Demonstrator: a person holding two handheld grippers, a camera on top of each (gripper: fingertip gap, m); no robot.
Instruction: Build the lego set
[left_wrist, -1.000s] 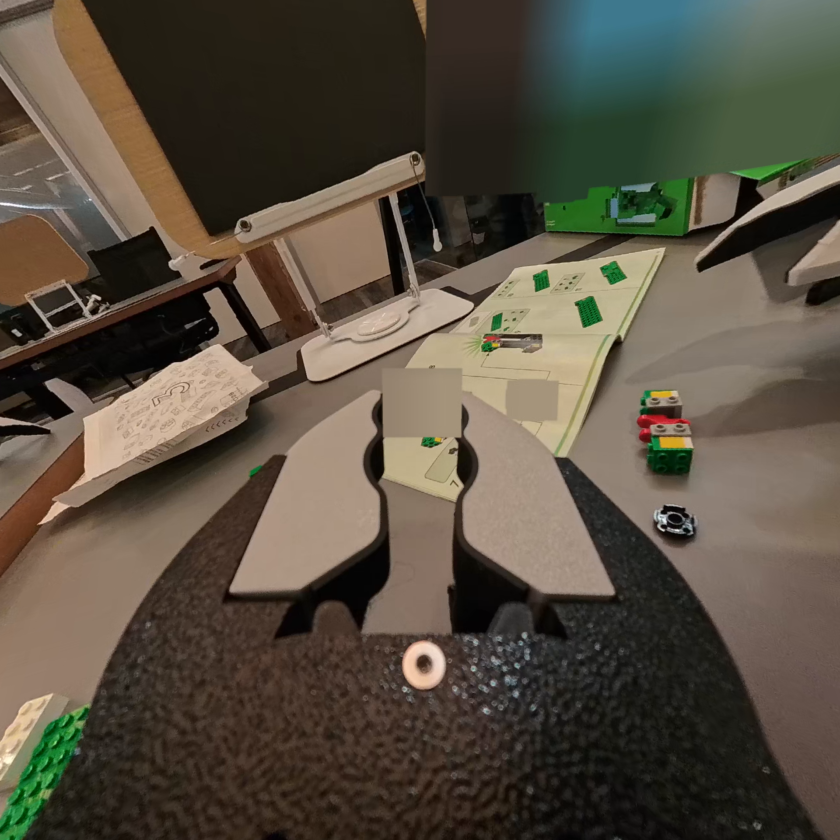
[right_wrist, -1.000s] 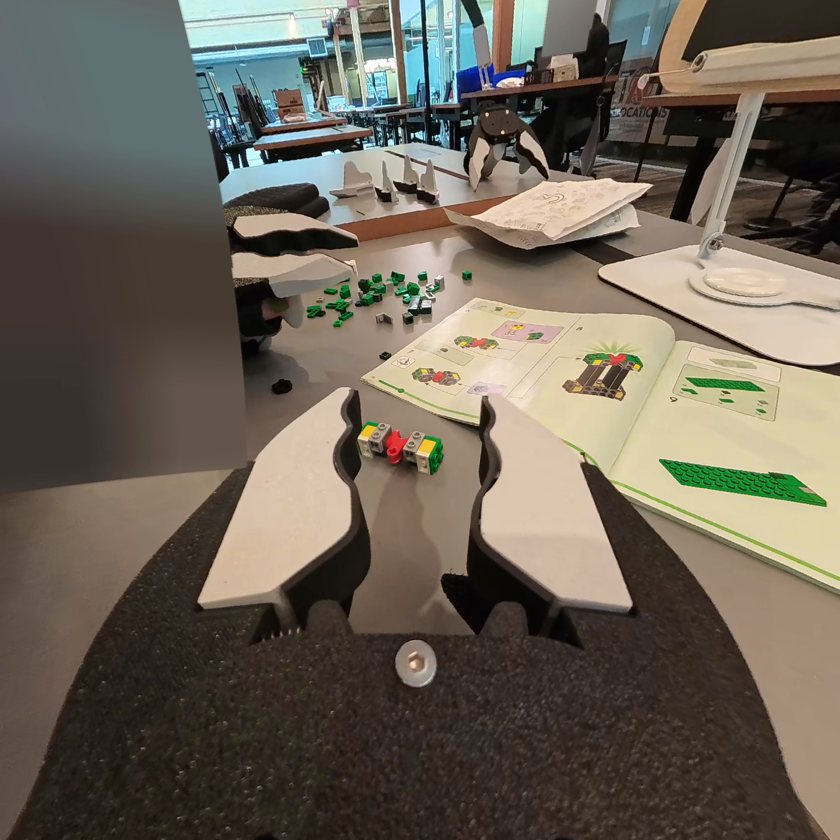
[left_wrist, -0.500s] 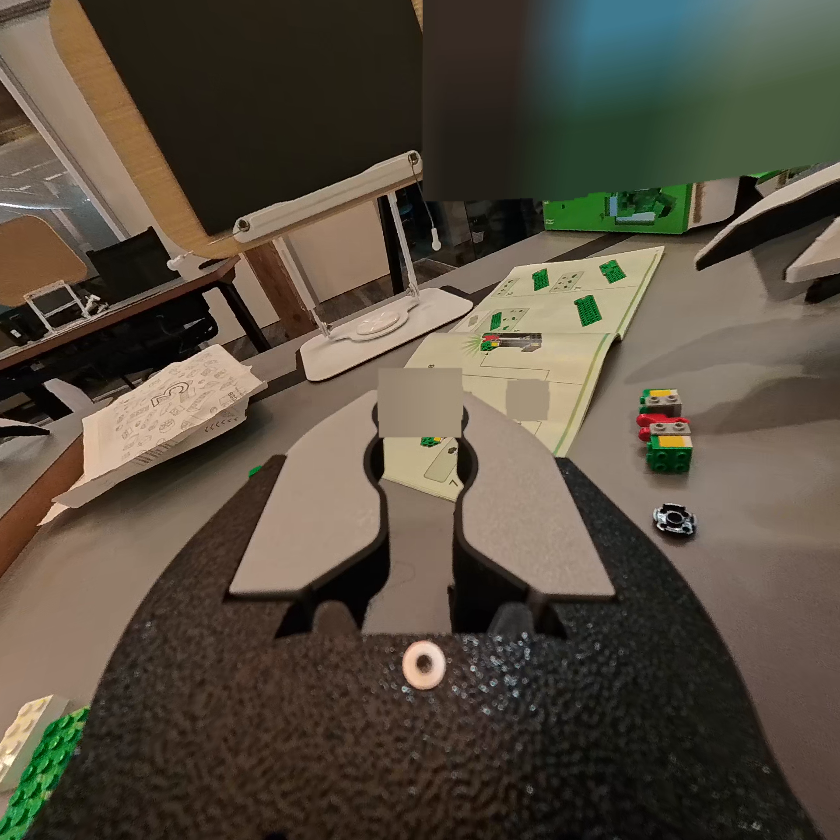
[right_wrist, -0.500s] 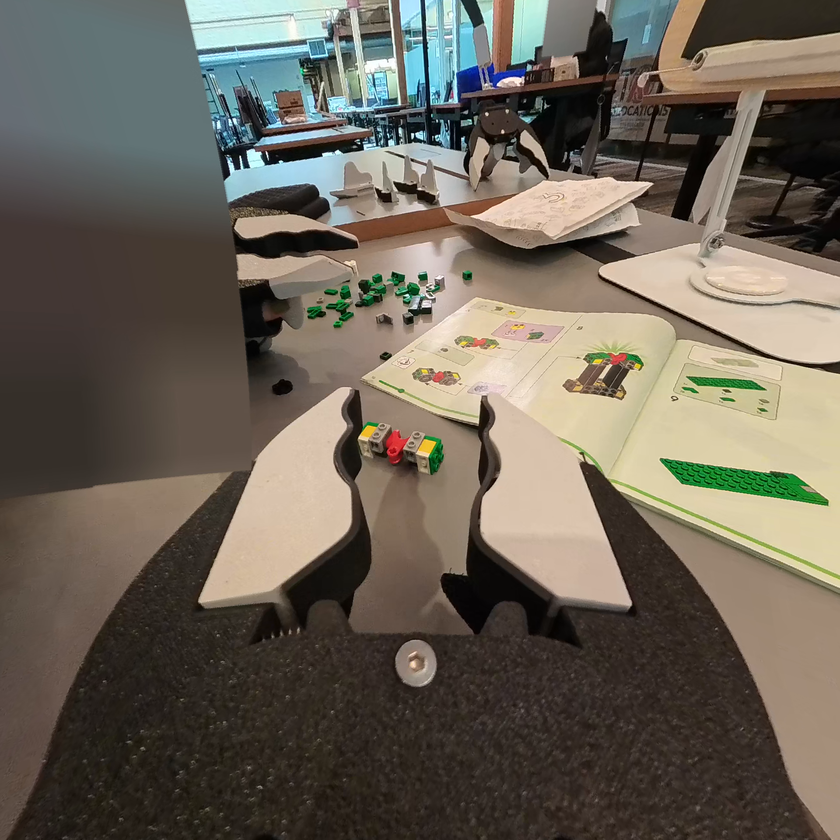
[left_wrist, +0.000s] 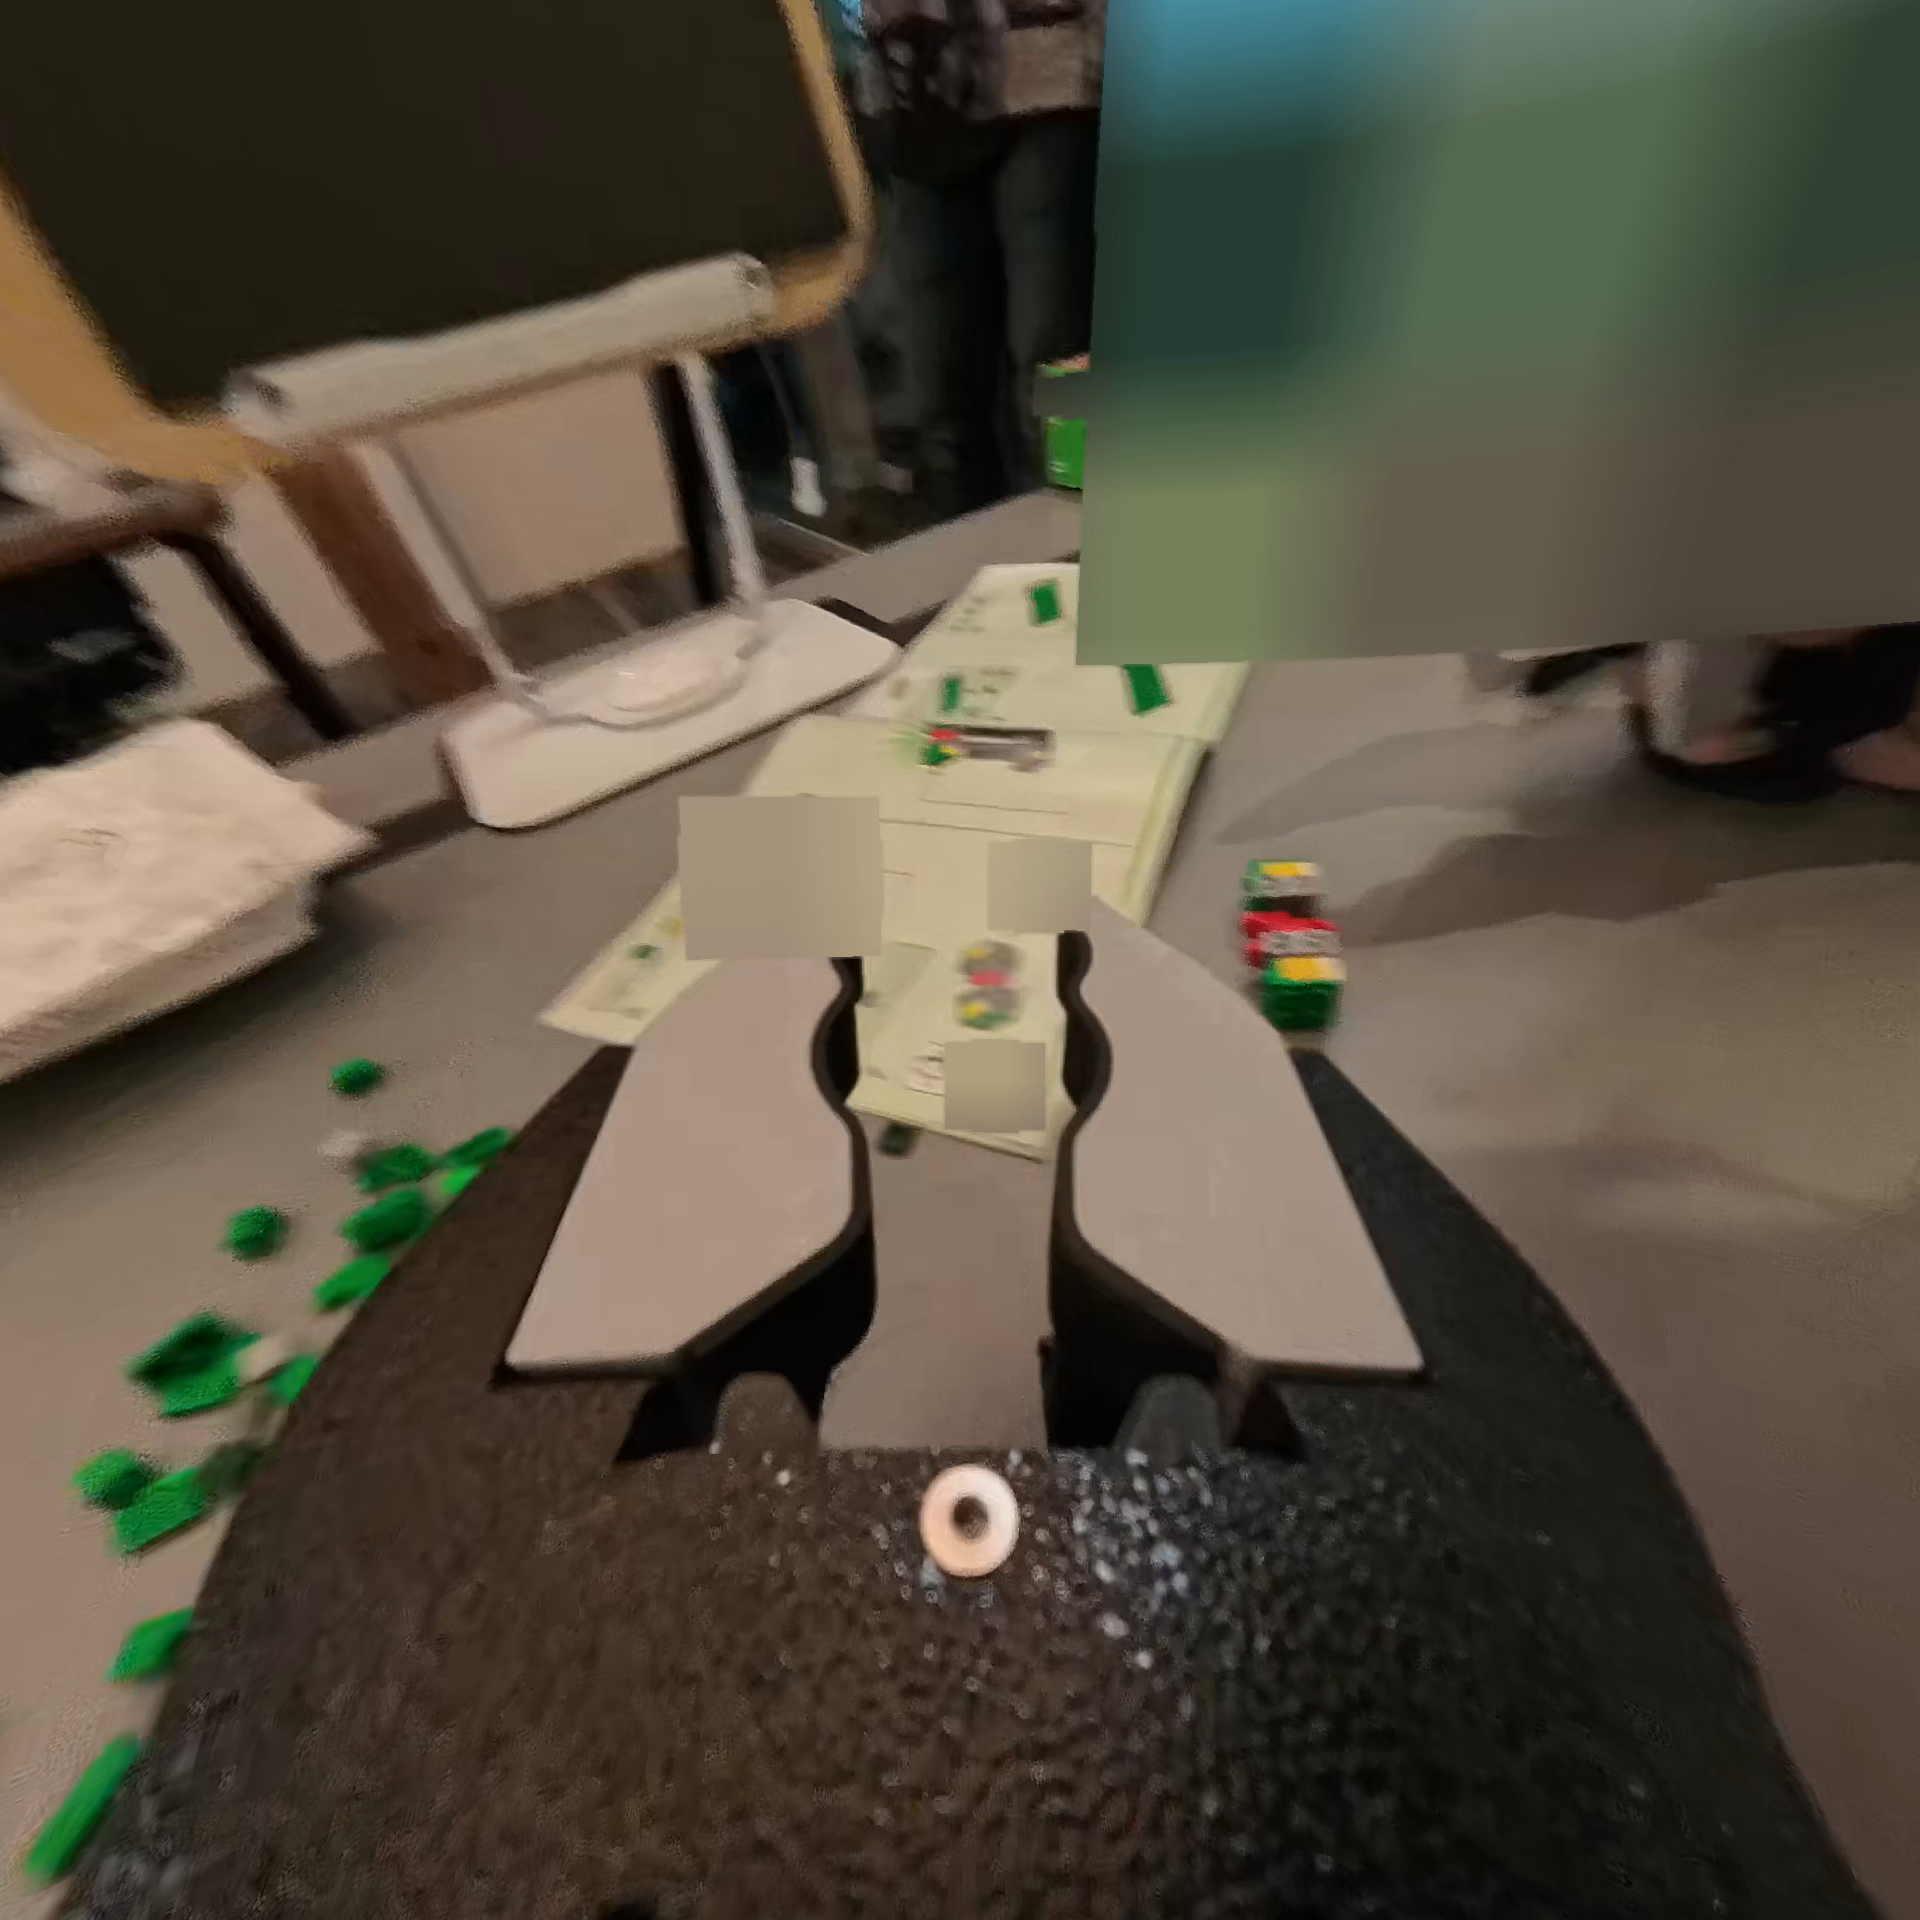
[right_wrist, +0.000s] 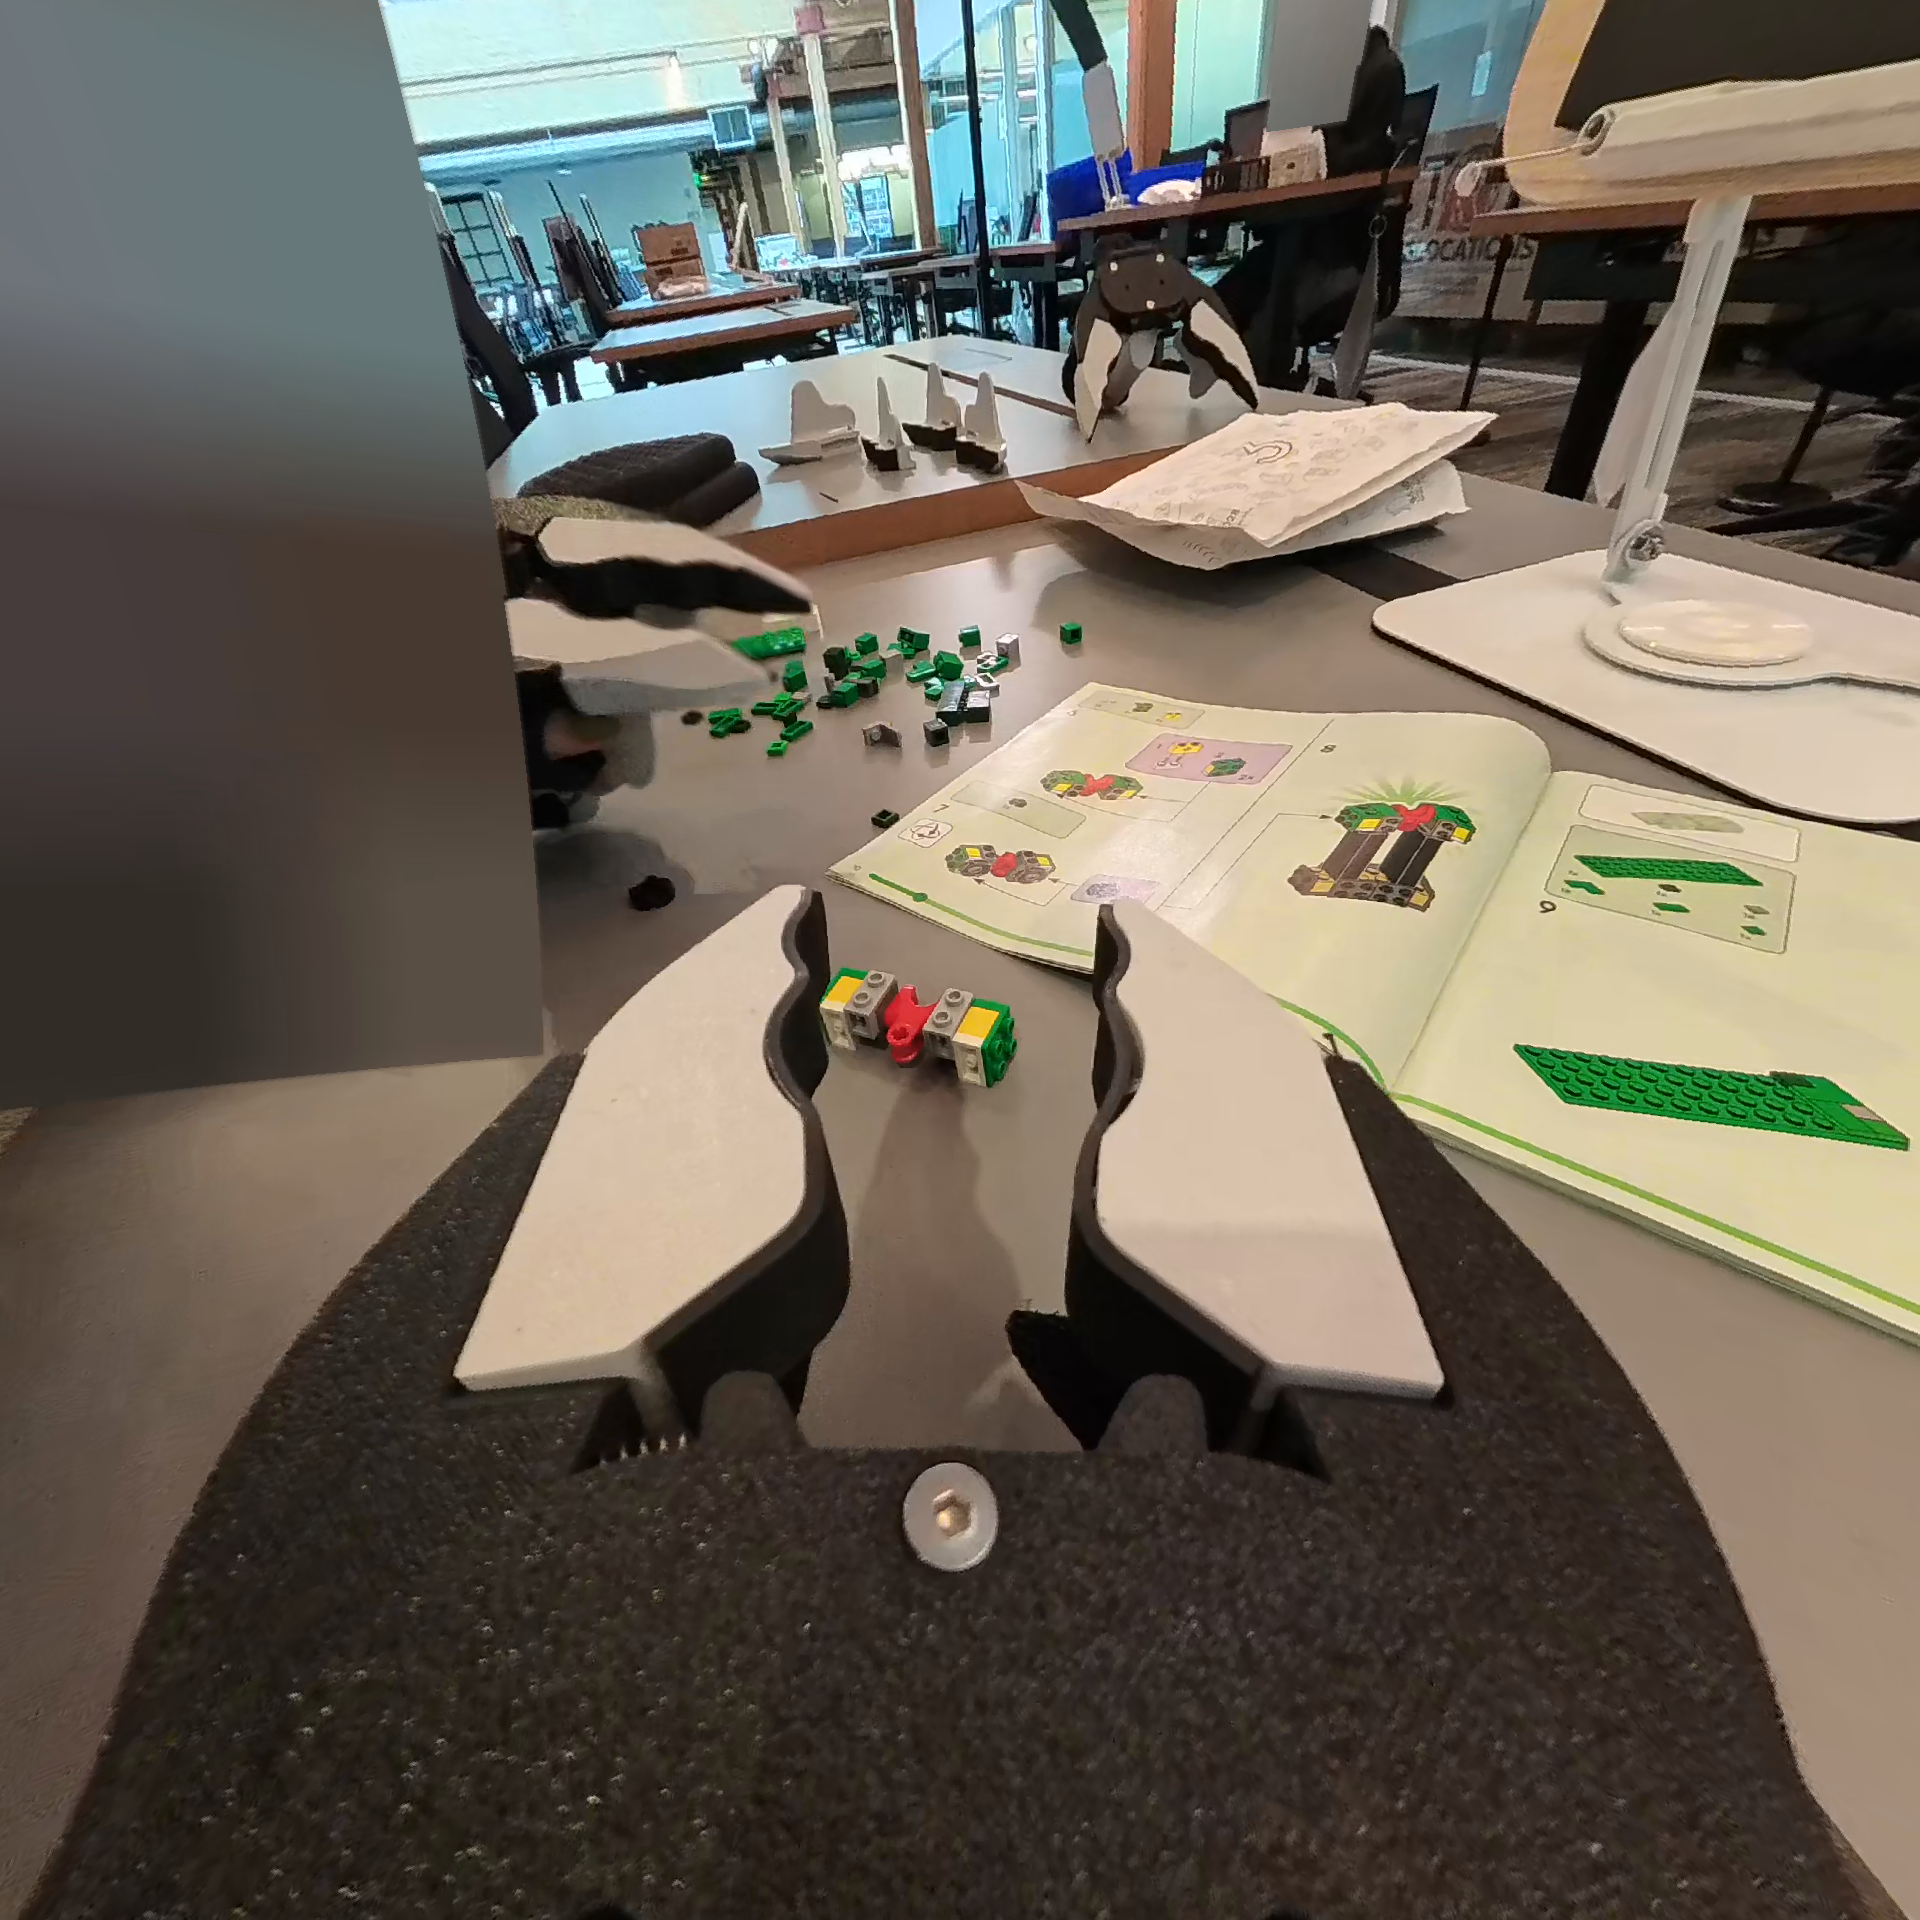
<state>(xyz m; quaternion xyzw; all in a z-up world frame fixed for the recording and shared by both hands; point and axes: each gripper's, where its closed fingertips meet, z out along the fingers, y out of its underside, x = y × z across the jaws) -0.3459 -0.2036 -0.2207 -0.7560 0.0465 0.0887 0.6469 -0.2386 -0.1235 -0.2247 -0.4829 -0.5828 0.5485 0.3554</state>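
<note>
A small built piece of green, yellow, grey and red bricks (right_wrist: 918, 1027) lies on the grey table (right_wrist: 1558, 1455), between my right gripper's (right_wrist: 948, 920) open, empty fingers. It also shows in the blurred left wrist view (left_wrist: 1291, 940), right of the left fingers. My left gripper (left_wrist: 961, 951) is open and empty, above the table near the corner of the open instruction booklet (left_wrist: 1039, 821). In the right wrist view the left gripper (right_wrist: 769, 634) hovers at the edge of a pile of loose green and grey bricks (right_wrist: 883, 681). The booklet (right_wrist: 1455, 935) lies right of the built piece.
A white lamp base (right_wrist: 1683, 644) stands at the back right. A crumpled paper bag (right_wrist: 1278, 483) lies behind the brick pile. A small black round part (right_wrist: 651, 891) sits left of the right gripper. Loose green bricks (left_wrist: 239, 1351) lie left of the left gripper.
My left gripper has lifted and swung left toward the loose brick pile, and its fingers have opened wider. The right gripper and the built piece have stayed put.
</note>
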